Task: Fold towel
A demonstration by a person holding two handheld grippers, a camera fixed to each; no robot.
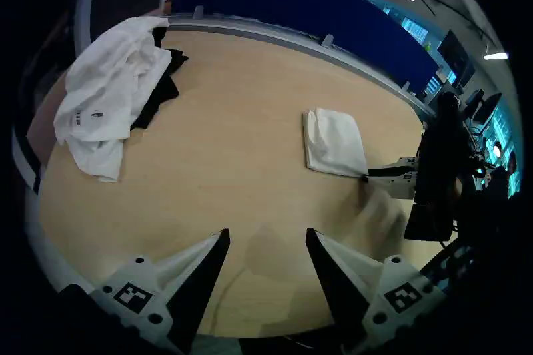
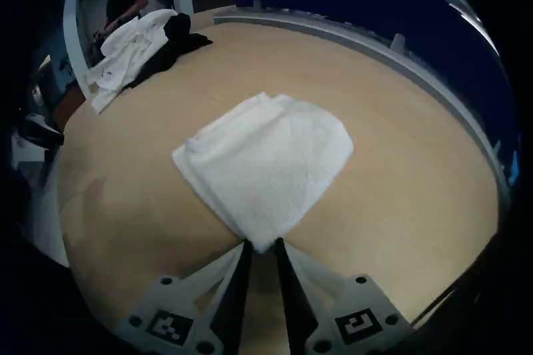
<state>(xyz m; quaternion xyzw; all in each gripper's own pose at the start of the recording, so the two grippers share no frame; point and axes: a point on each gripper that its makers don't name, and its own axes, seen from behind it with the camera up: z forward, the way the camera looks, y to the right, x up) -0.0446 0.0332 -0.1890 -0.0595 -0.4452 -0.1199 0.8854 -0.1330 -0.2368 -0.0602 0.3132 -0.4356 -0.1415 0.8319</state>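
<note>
Folded towel [image 2: 266, 162]; illegible tag [image 1: 86, 115] on garment [image 1: 110, 82]

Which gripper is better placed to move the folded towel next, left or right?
Right, I judge. The right gripper pinches a corner of the folded towel; the left gripper hangs open over the table, apart from the towel.

1. One folded towel [image 2: 266, 162].
2. Two grippers: the left gripper [image 1: 266, 232] and the right gripper [image 2: 261, 243].
3. One heap of white cloth [image 1: 106, 95].
4. One black cloth [image 1: 163, 88].
5. One table [image 1: 233, 155].
6. One blue screen [image 1: 300, 2].
</note>
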